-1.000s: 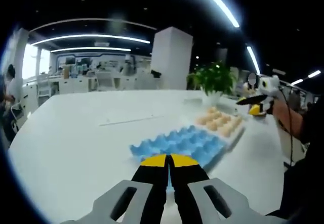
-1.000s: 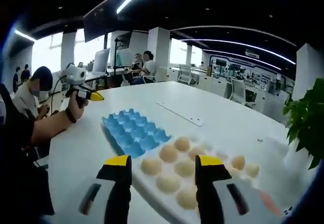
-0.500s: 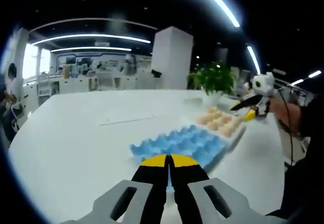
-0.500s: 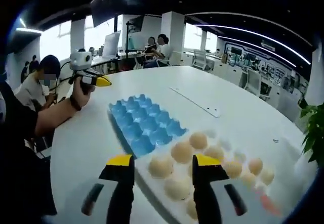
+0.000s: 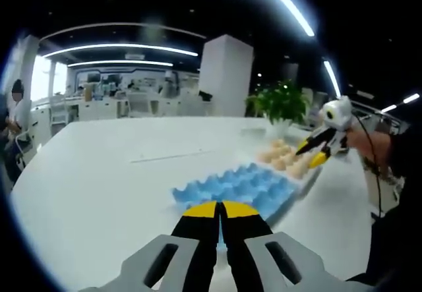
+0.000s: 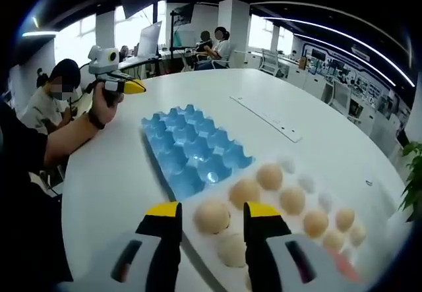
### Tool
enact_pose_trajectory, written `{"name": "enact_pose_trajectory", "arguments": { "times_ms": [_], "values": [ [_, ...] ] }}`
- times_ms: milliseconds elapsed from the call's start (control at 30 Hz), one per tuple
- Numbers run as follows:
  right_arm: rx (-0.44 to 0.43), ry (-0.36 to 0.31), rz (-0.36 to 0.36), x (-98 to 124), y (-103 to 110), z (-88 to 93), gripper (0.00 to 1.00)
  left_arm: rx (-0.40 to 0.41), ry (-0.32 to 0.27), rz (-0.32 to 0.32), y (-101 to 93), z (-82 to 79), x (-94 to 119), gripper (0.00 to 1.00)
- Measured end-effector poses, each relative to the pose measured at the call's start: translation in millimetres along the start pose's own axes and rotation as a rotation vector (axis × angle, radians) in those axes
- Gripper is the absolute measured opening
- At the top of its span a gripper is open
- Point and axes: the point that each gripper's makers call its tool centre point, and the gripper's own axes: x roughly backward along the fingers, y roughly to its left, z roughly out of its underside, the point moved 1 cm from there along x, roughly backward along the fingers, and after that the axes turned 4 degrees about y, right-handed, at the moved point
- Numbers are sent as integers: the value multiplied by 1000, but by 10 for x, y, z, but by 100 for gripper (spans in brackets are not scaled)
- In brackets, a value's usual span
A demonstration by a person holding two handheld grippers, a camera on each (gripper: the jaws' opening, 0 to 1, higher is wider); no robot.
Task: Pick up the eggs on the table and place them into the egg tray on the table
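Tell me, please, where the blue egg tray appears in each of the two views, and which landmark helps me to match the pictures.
Left gripper view: the blue egg tray lies just below centre, right above the shut left tool.
Right gripper view: the tray lies left of centre, above the open right tool.
Shared landmark: the white tray of eggs lies directly next to the blue tray in both views.

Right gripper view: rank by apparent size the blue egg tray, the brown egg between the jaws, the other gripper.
1. Blue egg tray, clearly largest.
2 and 3. Brown egg and the other gripper look similar; the egg is much nearer, so unranked.
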Motion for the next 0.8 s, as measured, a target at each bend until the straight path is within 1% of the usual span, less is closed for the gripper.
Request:
{"name": "enact_pose_trajectory", "arguments": {
  "times_ms": [167, 267, 433, 600, 733, 800],
  "values": [
    [15, 34, -2, -57, -19, 49, 37, -4, -3, -2, -13, -13, 22, 1],
    [4, 35, -16, -79, 0, 57, 34, -11, -9, -1, -39, -30, 52, 1],
    [6, 58, -26, -132, 12, 118, 34, -8, -9, 9, -44, -32, 69, 1],
    [-12, 78, -32, -181, -21, 171, 32, -2, 1, 14, -19, -11, 60, 1],
    [-21, 105, -54, -224, 24, 177, 31, -12, 17, 9, -22, 13, 52, 1],
    [-16, 118, -54, -230, 24, 176, 31, -15, 20, 9, -28, 17, 45, 1]
  ]
}}
